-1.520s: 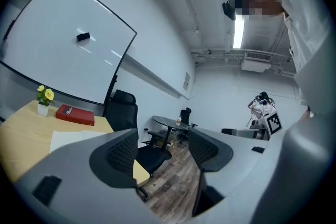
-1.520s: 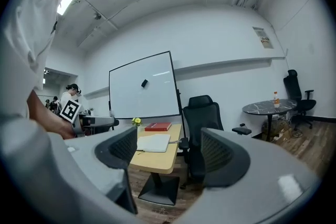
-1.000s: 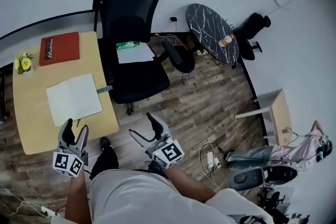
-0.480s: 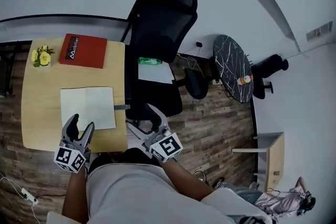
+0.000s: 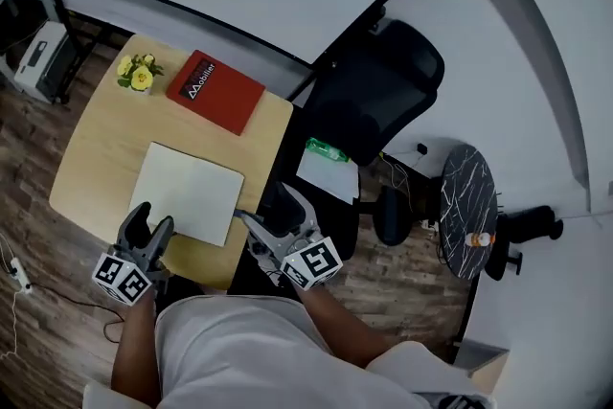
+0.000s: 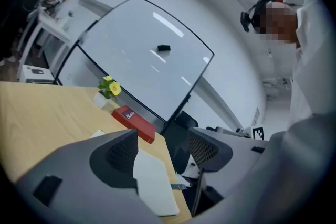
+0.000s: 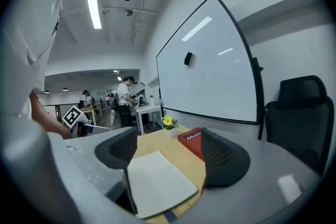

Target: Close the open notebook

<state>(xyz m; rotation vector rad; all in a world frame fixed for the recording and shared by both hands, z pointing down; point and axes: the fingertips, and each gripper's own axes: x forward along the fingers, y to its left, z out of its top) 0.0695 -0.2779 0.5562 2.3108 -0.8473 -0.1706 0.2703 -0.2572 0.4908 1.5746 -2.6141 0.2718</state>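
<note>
left gripper (image 5: 151,217) hovers at the near edge of the table (image 5: 91,172), jaws apart, nothing between them. its tips sit right at the near-left corner of the notebook (image 5: 189,192); can't tell if touching. right gripper (image 5: 271,209) also has jaws apart + empty. it's off the table's right edge, just beside the notebook's right side, in front of the black chair (image 5: 383,101).

notebook lies flat on the light wood top, white page up, looks open. a dark strap (image 7: 169,215) pokes out at its near edge. red book (image 5: 215,91) and small yellow flowers (image 5: 137,75) sit further back, apart from the notebook.

step: approach / pre-grasp, closing not begun. next move prob needs one gripper to drop to a free page or cover edge, get a jaw under it, pinch thin, then lift + fold it over to the other side. other gripper could pin the book down. which side the spine is on, can't tell from these views.
</note>
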